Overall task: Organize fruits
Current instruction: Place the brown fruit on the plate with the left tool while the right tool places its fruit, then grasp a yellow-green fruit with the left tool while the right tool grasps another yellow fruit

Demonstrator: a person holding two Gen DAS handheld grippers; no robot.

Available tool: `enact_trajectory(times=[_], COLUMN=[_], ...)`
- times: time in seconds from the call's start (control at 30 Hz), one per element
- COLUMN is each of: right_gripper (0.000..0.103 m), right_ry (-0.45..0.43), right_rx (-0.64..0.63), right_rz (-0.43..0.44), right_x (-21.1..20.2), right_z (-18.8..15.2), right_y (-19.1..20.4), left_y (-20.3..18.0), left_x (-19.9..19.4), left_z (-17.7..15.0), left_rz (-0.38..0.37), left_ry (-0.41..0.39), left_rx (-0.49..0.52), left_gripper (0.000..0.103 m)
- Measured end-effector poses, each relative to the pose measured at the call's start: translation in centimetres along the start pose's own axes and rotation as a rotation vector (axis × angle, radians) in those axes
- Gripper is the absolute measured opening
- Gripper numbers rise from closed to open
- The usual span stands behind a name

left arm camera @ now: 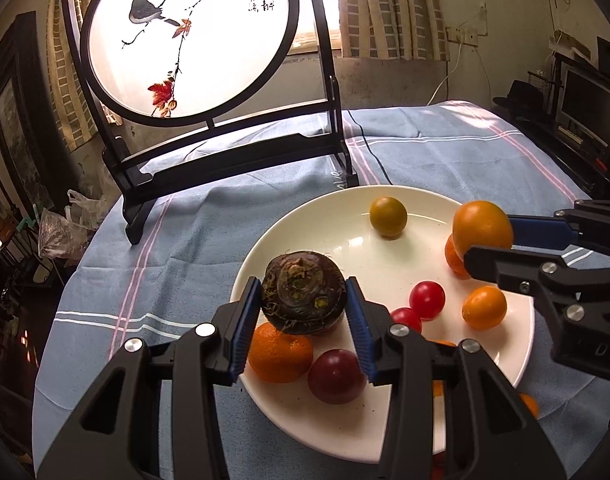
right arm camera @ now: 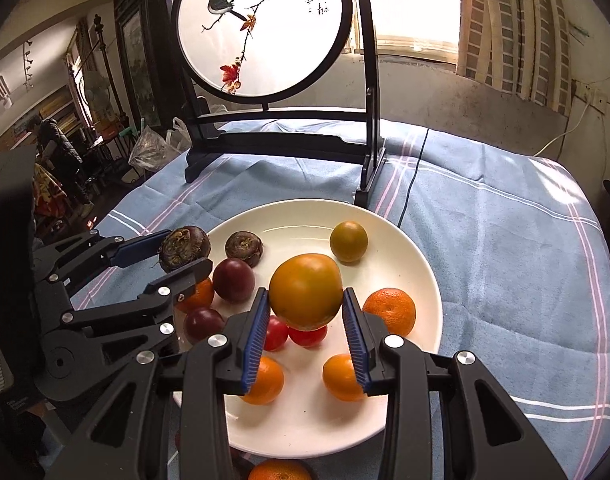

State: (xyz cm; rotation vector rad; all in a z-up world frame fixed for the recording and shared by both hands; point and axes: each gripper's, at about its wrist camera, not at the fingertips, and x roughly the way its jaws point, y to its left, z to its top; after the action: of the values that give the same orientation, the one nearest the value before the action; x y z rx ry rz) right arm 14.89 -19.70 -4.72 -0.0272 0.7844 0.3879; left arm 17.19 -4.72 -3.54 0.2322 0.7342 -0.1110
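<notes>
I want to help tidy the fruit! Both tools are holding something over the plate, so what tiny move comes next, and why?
Probably lower the right tool a little and set its big orange fruit on the bare patch of the white plate. It hangs just above two red tomatoes, so nudge it toward the far side first. The left tool can wait with its brown bulb.

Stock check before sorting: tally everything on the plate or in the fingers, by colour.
Brown bulbs: 2
Dark red fruits: 2
Red tomatoes: 2
Green fruit: 1
Small oranges: 4
Large orange fruit: 1
Total: 12
</notes>
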Motion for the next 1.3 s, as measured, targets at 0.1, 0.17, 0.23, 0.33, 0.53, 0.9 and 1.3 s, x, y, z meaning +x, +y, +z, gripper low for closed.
enact_trajectory(times=[0.1, 0.17, 0.23, 0.33, 0.53, 0.9, 1.3], right_gripper=[0.037, 0.037, 0.037, 0.046, 0.056, 0.056, 0.057], right_ry=[0.019, 0.028, 0.042, 0.054, 0.005, -0.020, -0.044], right_rx=[0.017, 0.020, 0.033, 0.056, 0.078, 0.041, -0.038], right_rz=[-0.003, -0.015, -0.018, -0.012, -0.015, -0.020, -0.012], right_x=[0.9, 1.7, 2.4, 3.2, 1.6, -2.6, -9.2], right_z=[0.1, 0.3, 0.5, 0.7, 0.8, -1.1, -6.7], right_y=[-0.2, -0.2, -0.3, -0.6, -1.2, -0.5, 1.4], left_y=[-0.7, -1.2, -1.6, -1.8, -1.1, -1.3, -1.7], left_x=[0.4, 1.0, 1.5, 1.8, 0.8, -2.0, -7.2], left_z=[0.1, 0.1, 0.0, -0.1, 0.0, -0.9, -3.9], left_rz=[0.002, 0.009, 0.011, 0.018, 0.035, 0.030, 0.014], left_ry=[0.010, 0.021, 0.036, 0.033, -0.005, -0.029, -0.073], left_rx=[0.016, 0.025, 0.029, 0.031, 0.017, 0.021, 0.041], left_gripper=[0.042, 0.042, 0.042, 0.049, 0.068, 0.068, 0.070])
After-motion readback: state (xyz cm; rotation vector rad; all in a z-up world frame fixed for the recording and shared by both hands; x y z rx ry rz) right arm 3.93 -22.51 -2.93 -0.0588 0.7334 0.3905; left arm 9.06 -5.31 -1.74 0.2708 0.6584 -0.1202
